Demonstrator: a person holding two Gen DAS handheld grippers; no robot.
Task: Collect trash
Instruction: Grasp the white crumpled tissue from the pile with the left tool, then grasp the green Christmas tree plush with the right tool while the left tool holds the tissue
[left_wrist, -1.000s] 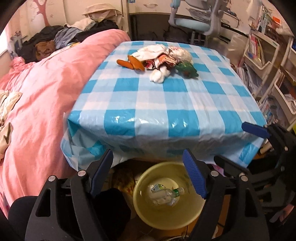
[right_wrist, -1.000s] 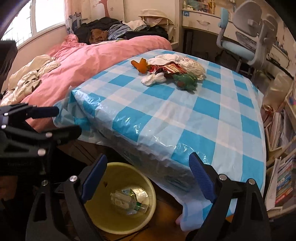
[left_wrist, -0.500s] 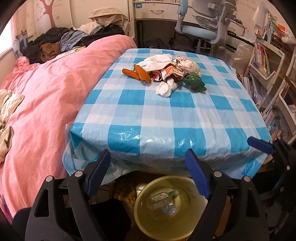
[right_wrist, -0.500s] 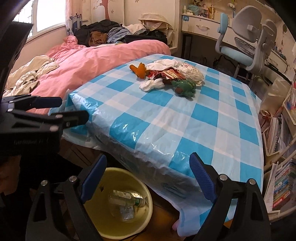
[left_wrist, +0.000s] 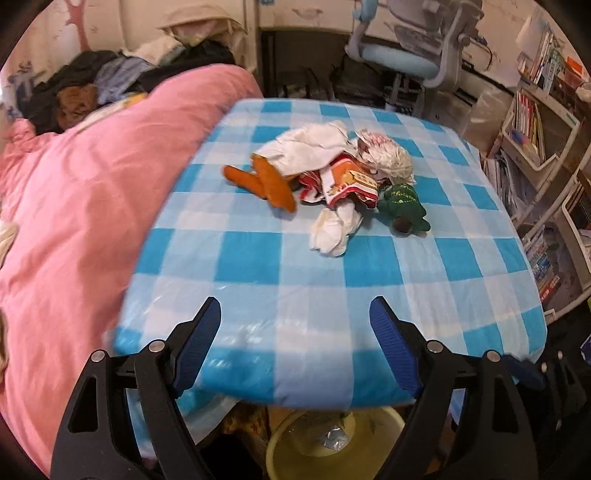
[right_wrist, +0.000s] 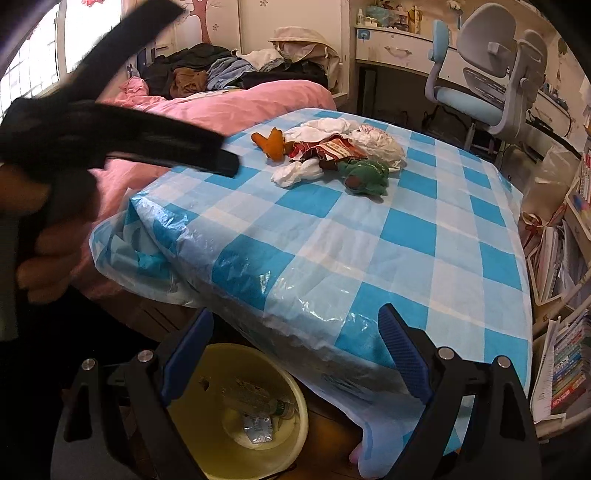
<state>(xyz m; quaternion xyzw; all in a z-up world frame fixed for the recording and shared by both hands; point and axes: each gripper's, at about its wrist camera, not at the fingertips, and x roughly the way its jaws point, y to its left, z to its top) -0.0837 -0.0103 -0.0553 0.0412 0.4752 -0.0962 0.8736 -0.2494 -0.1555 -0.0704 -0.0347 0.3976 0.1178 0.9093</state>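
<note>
Overhead, both grippers (left_wrist: 295, 325) (right_wrist: 295, 332) spread empty; red wrapper (left_wrist: 343, 181) print unreadable.

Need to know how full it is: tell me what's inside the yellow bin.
The yellow bin holds a clear plastic bottle and a silvery wrapper. Its far side is hidden under the checked tablecloth.
</note>
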